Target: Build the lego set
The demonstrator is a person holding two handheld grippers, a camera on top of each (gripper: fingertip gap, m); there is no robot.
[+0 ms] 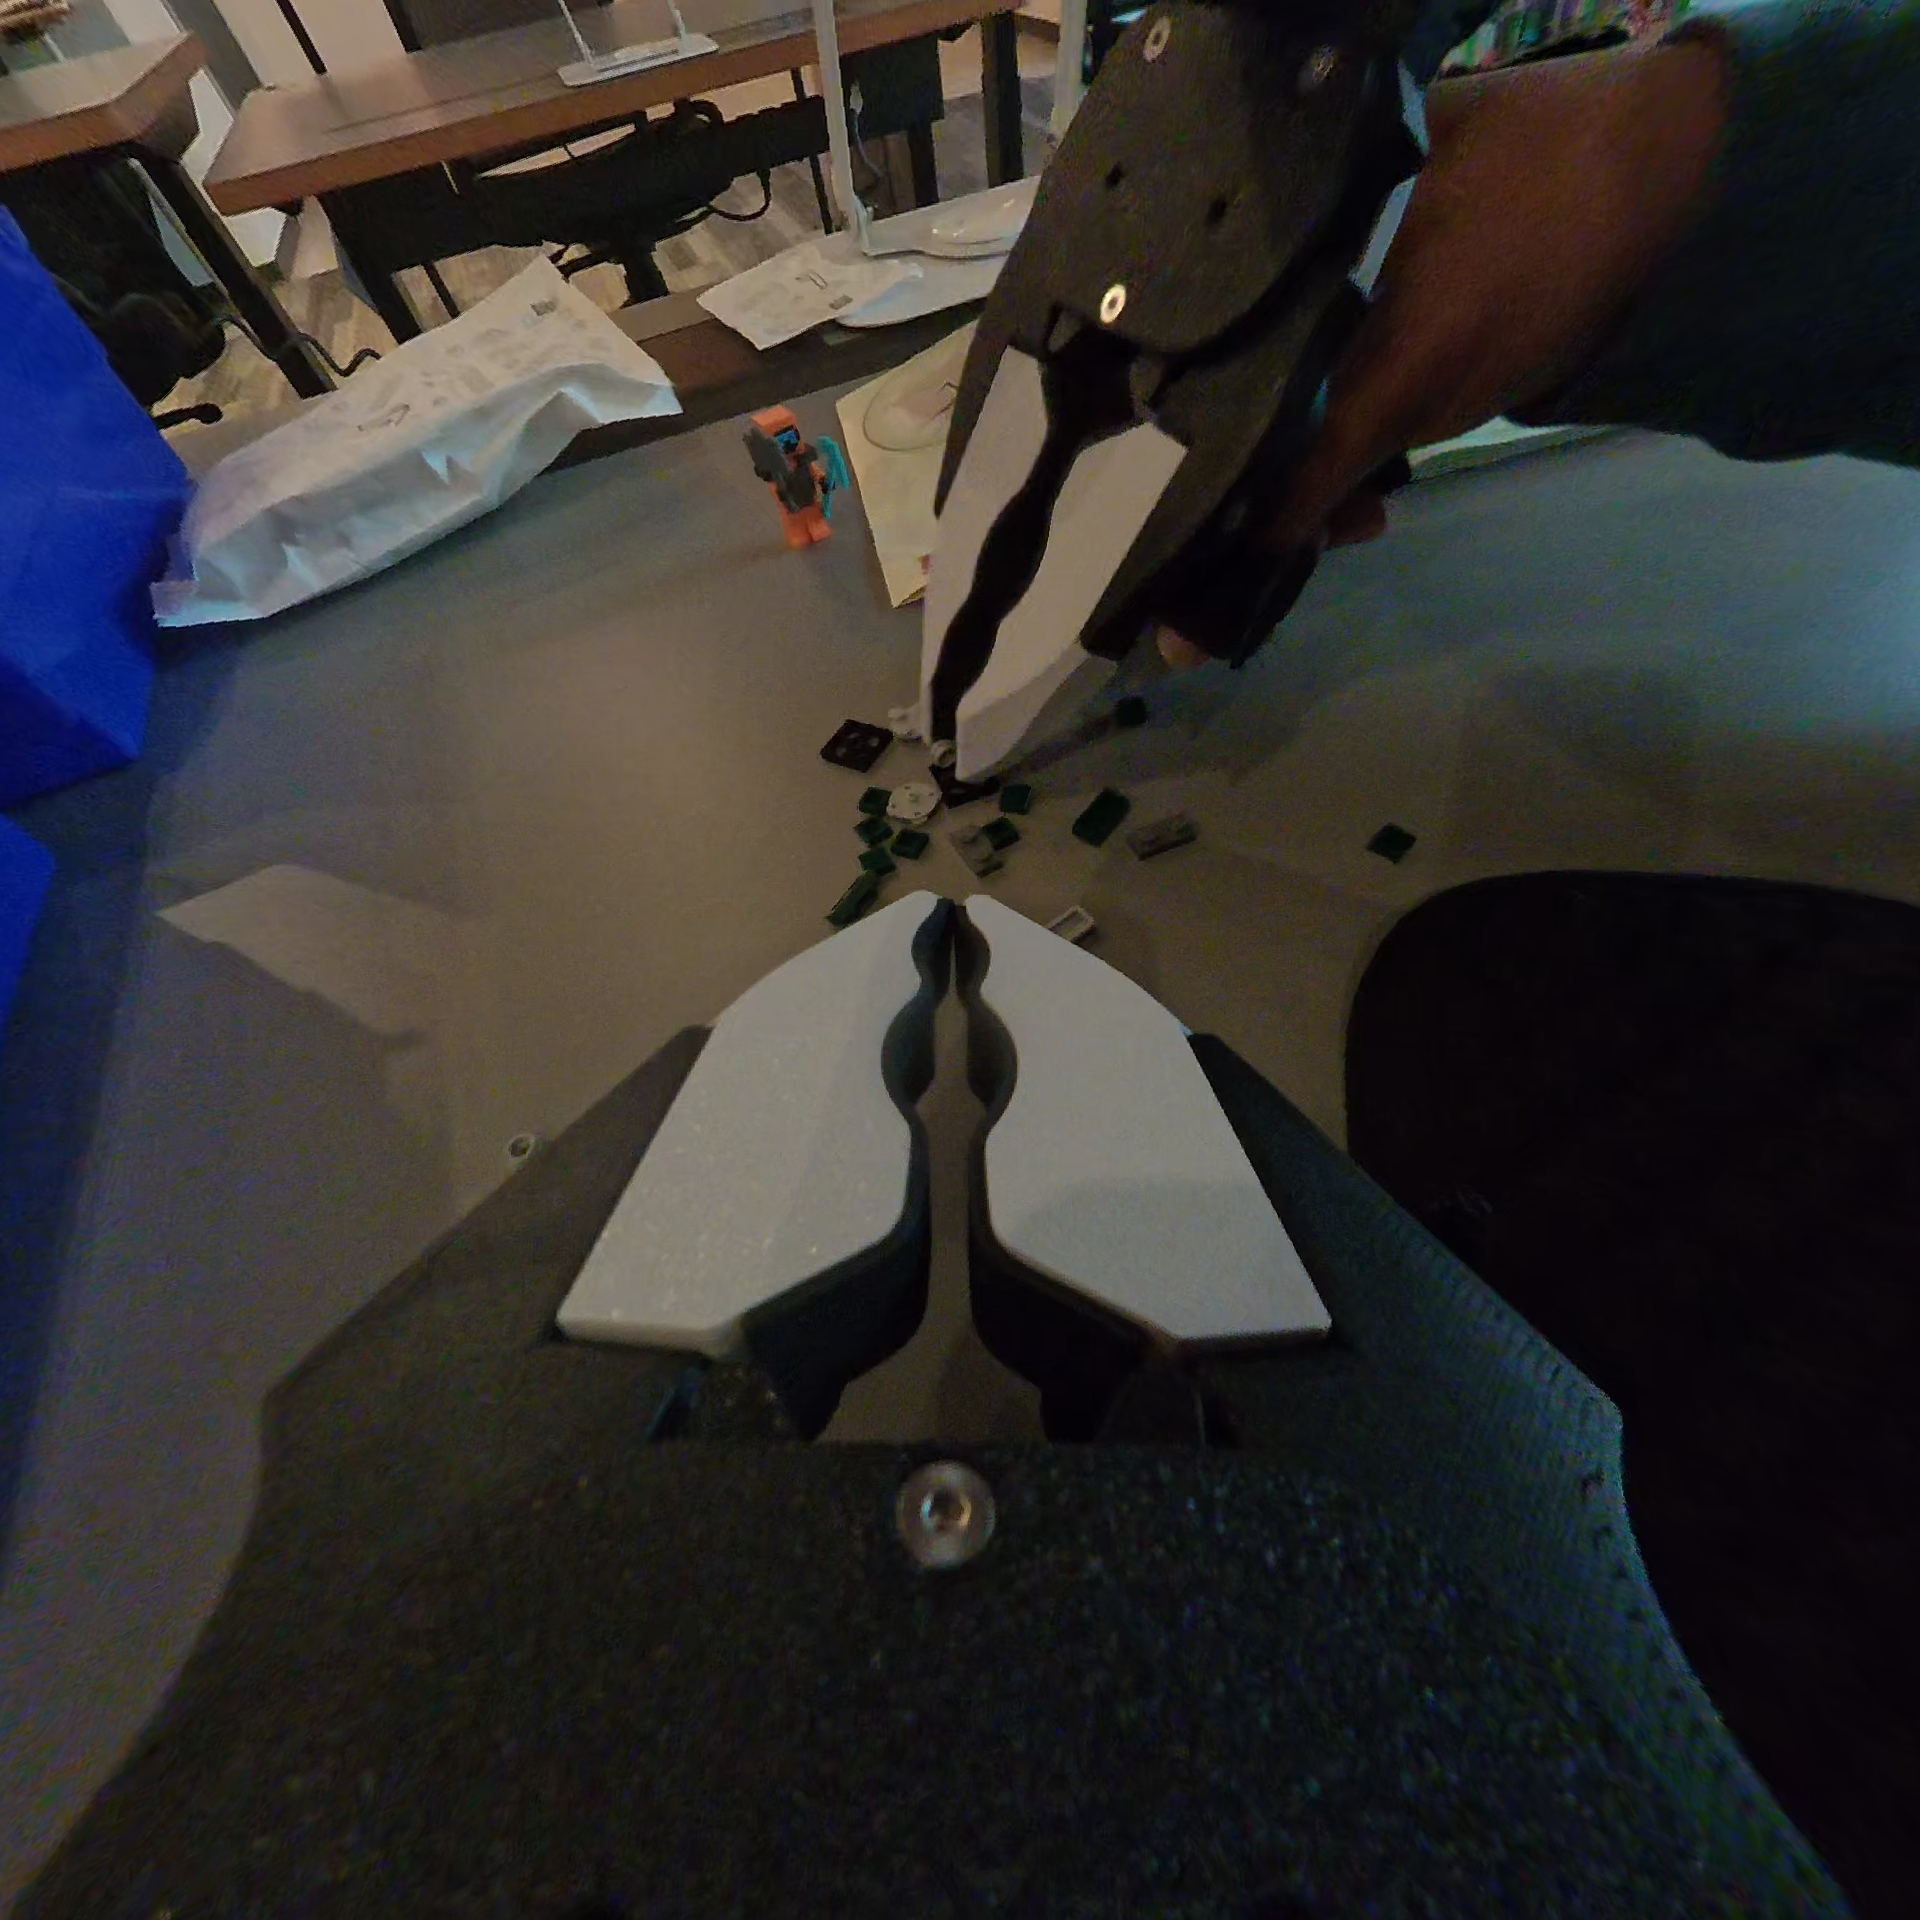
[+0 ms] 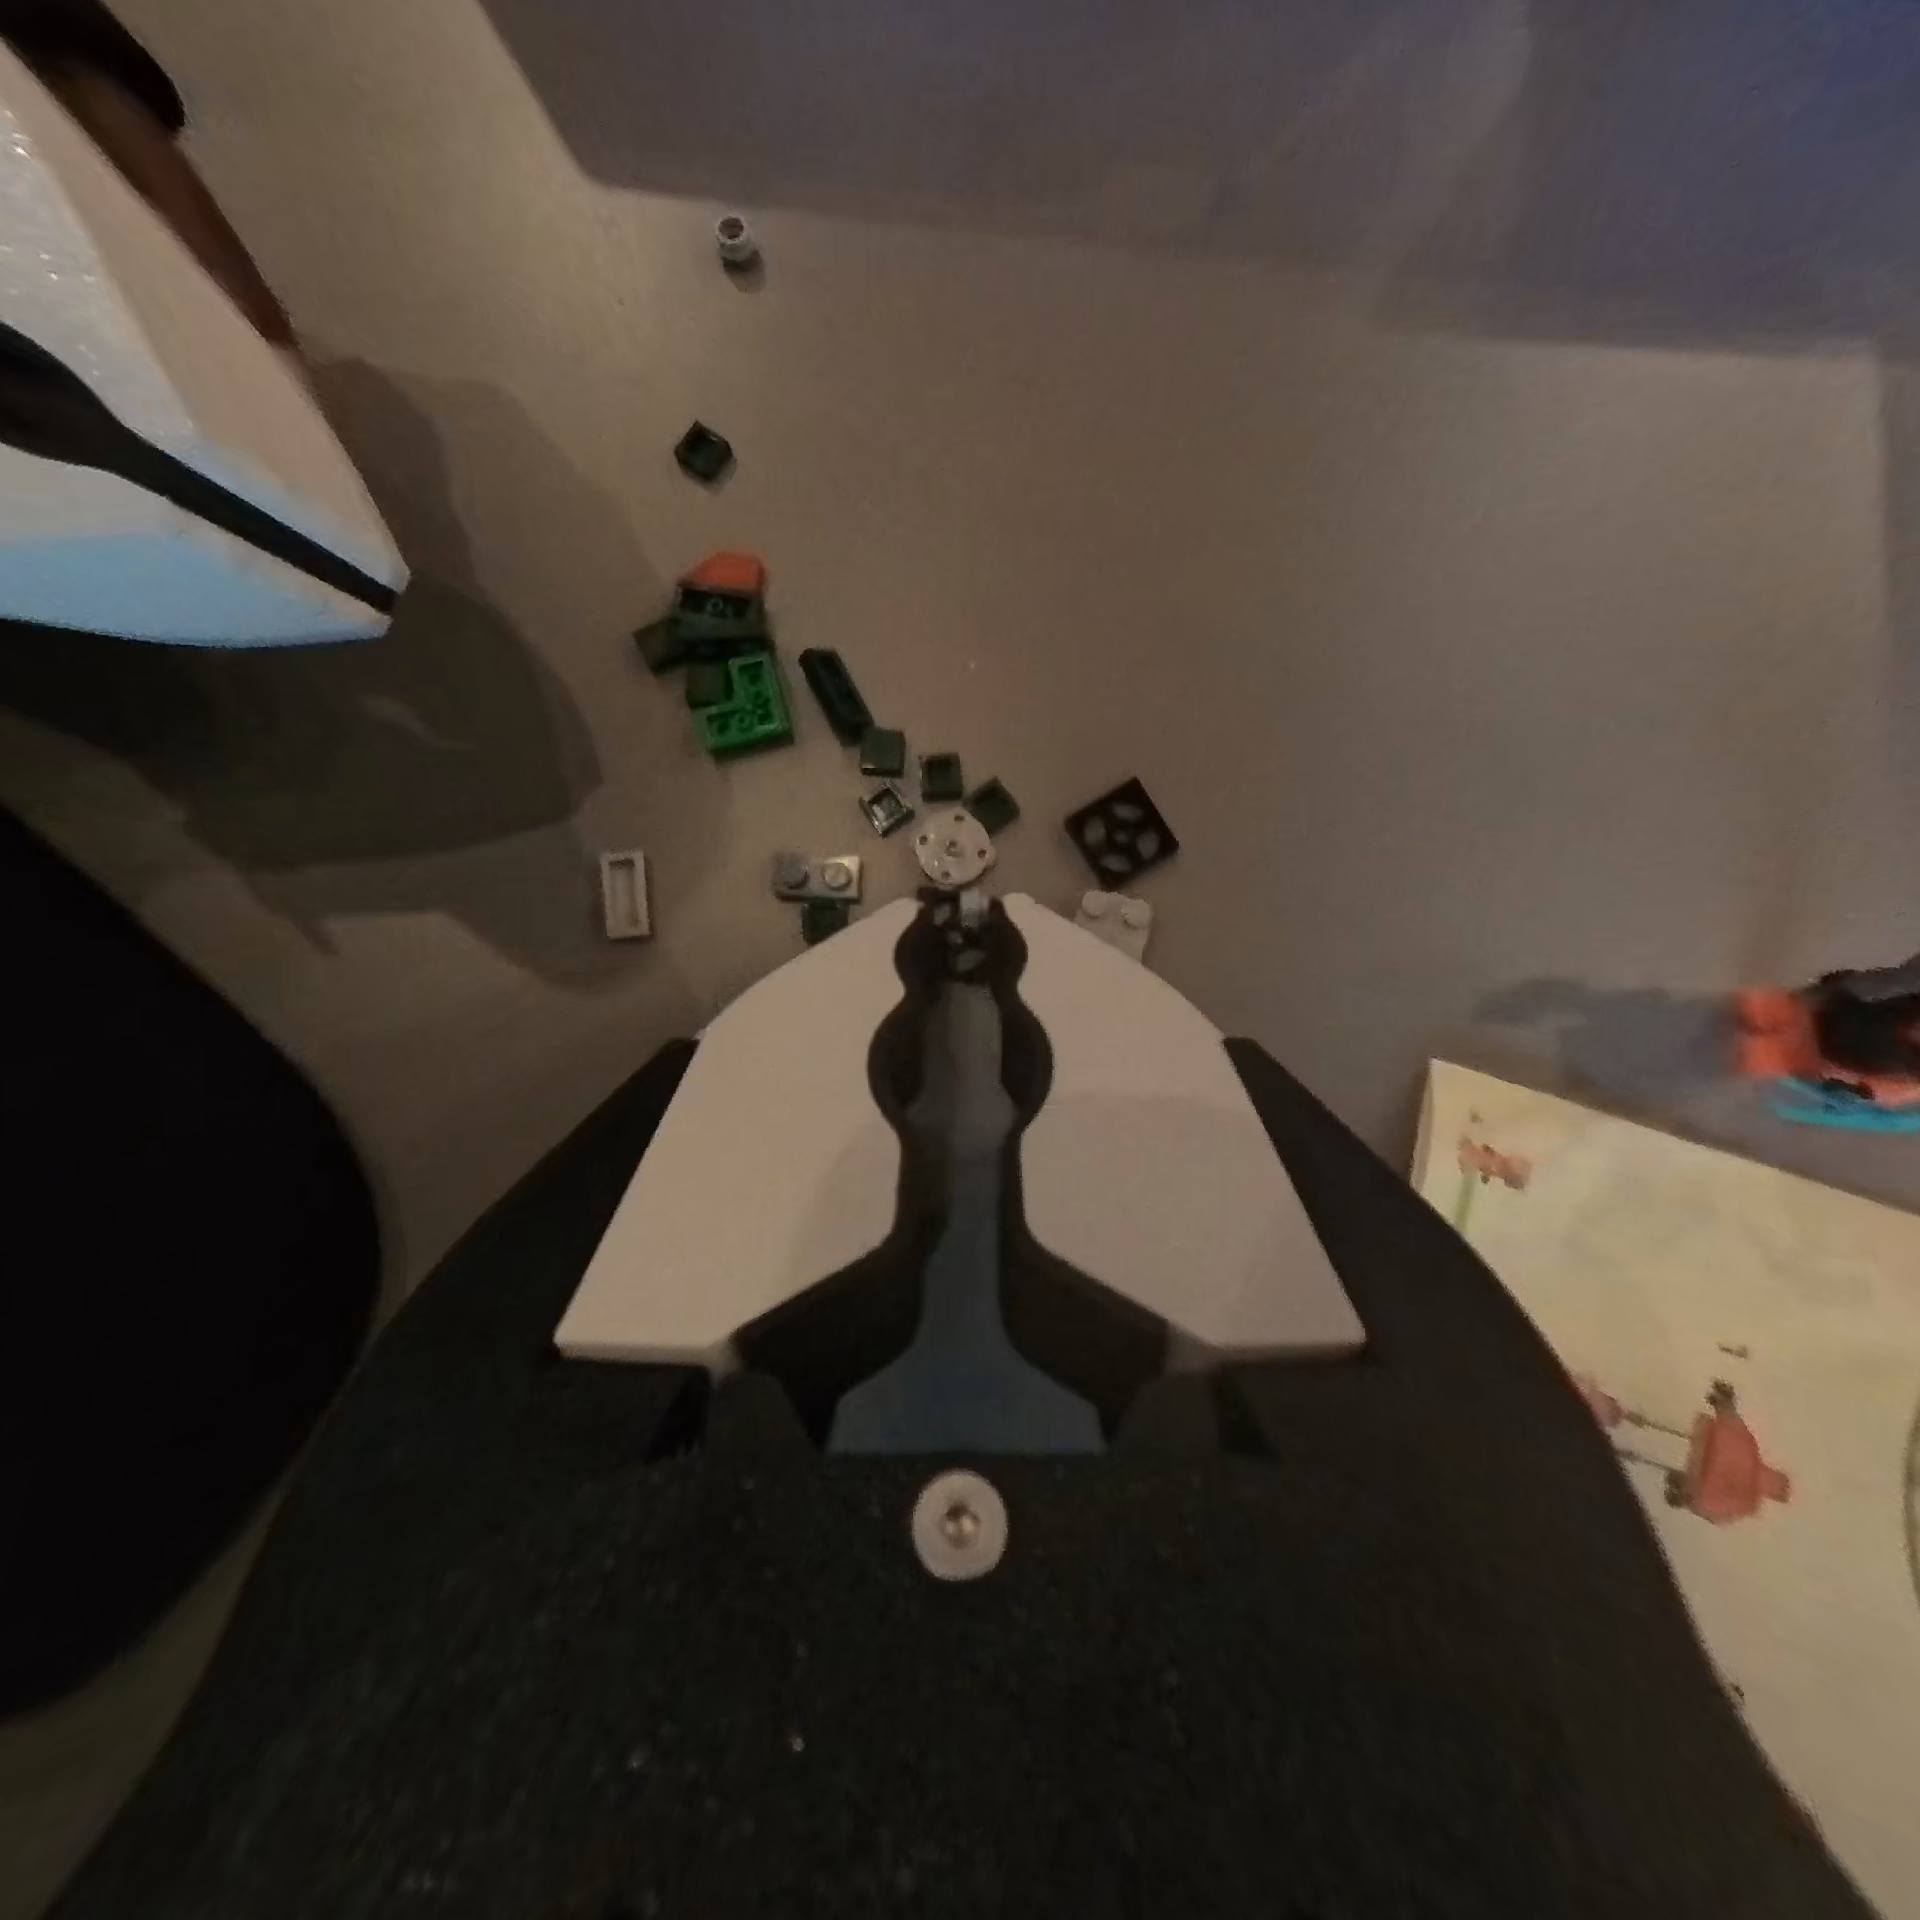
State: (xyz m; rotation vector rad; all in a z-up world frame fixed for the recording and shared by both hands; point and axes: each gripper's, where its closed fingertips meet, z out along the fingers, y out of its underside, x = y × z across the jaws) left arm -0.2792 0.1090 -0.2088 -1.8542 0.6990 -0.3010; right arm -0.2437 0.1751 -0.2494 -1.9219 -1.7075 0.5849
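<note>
Lego pieces (image 2: 831,769) scattered within reach | our right gripper (image 2: 964,920) pinches small black piece (image 2: 964,951) for lifting | left gripper (image 1: 954,914) clenched empty, waiting.

An office-like workroom: rows of wooden desks (image 1: 499,114), a black swivel chair (image 1: 613,197), wood-patterned flooring.

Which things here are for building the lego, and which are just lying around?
For the job:
- loose dark green pieces
- black square piece
- round grey piece
- instruction booklet
- orange minifigure

Just lying about:
- crumpled white bag
- blue bag
- wooden desks
</note>
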